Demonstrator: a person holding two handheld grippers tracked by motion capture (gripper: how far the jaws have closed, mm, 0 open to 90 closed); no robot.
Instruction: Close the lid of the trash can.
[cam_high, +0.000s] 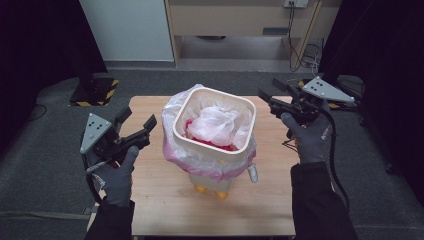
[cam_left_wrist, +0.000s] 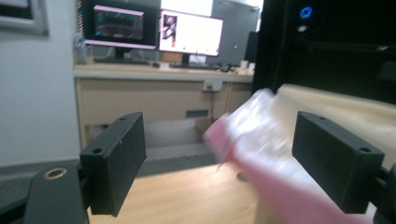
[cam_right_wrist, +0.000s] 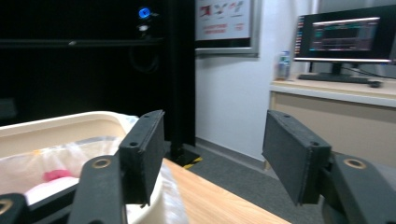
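A cream square bin stands in the middle of the wooden table. A pink and clear plastic bag lines it and is folded down over its rim, with crumpled white plastic inside. My left gripper hovers just left of the bin, open, apart from the bag. In the left gripper view the blurred bag lies ahead between the open jaws of that gripper, untouched. My right gripper is open beside the bin's far right corner. The right gripper view has the bin rim left of the gripper, nothing between the jaws.
Orange feet and a white part stick out below the bin. Beyond the table is grey floor, a wooden cabinet with cables, and black curtains at both sides. Bare tabletop lies in front of the bin.
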